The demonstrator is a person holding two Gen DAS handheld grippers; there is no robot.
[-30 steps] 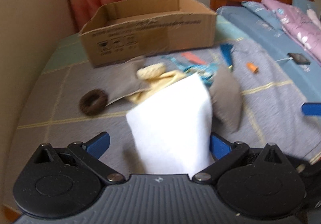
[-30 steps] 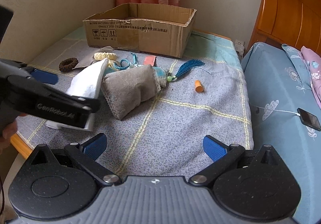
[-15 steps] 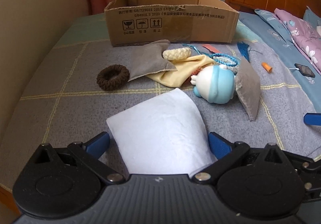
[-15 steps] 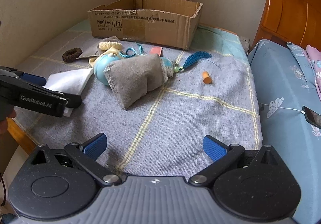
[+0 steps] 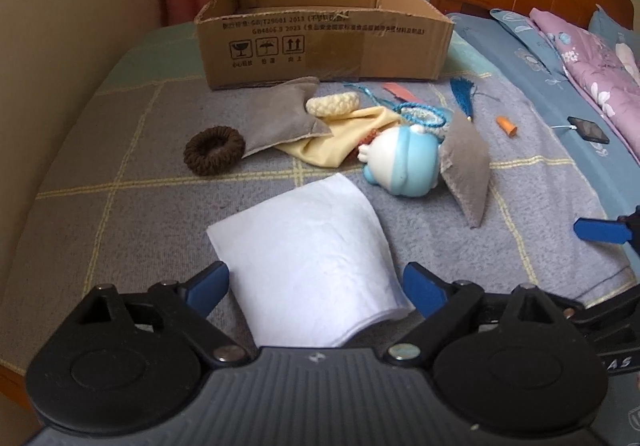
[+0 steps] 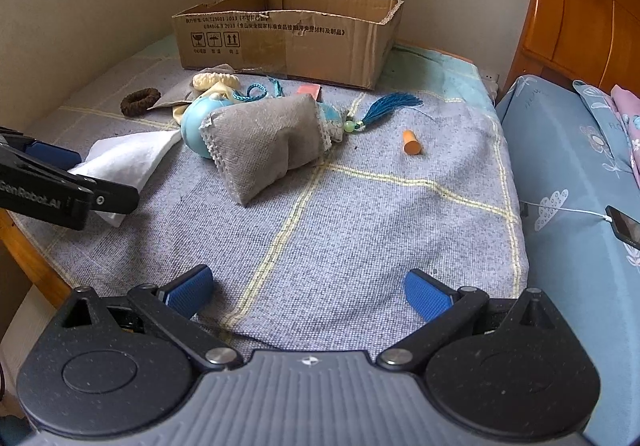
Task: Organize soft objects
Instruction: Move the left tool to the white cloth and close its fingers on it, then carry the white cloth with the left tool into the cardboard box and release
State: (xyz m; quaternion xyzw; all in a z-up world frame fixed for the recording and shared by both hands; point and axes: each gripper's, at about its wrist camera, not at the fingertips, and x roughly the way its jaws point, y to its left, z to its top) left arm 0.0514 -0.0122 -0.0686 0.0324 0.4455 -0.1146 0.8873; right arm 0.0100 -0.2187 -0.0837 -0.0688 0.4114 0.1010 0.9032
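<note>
- We read "GenRobot.AI" in white on the side of our left gripper, seen from the right camera.
- The cardboard box has black Chinese print, the codes "GB/T29001 2013" and "GB4806.9 2023", and three small signs: a glass, an umbrella and two up arrows.
- The box is open on top. We cannot see if anything is inside.
- The white cloth lies flat on the grey blanket, near the front edge. Its long side runs from our left gripper toward the box.
- Our left gripper has its jaws wide, one blue pad on each side of the cloth. We cannot tell if they touch it.
- Our right gripper has its jaws wide with nothing between them.
- Past the cloth lie a blue and white toy, two grey bags, a yellow cloth and a brown hair ring.
</note>
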